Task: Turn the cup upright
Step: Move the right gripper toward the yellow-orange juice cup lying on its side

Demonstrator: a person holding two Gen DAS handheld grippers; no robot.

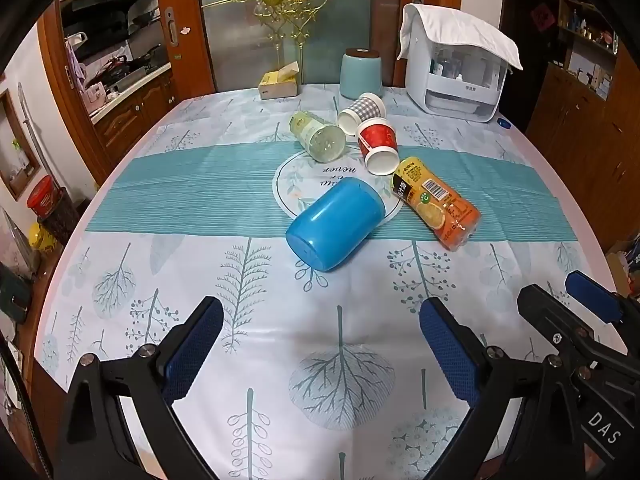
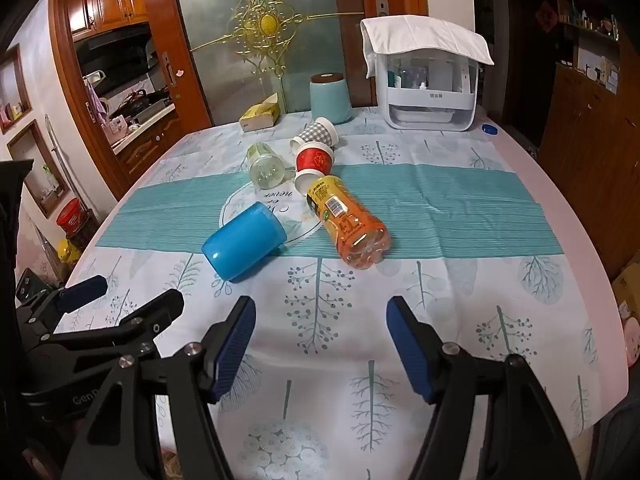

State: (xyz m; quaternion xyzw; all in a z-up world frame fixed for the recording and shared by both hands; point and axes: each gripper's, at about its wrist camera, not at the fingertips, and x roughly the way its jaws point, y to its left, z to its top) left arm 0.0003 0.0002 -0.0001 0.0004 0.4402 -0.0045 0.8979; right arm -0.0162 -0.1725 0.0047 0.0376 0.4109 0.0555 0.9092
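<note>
I note blue cup (image 1: 335,227) on side, near orange bottle (image 1: 438,206) — left gripper (image 1: 320,344), right gripper (image 2: 321,342) both spread, empty.

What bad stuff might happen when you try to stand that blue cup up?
The blue cup lies on its round side, so a nudge might roll it away. The orange bottle lies close beside it and could get bumped and roll too. The left gripper and right gripper, both with jaws open, sit side by side and might collide.
</note>
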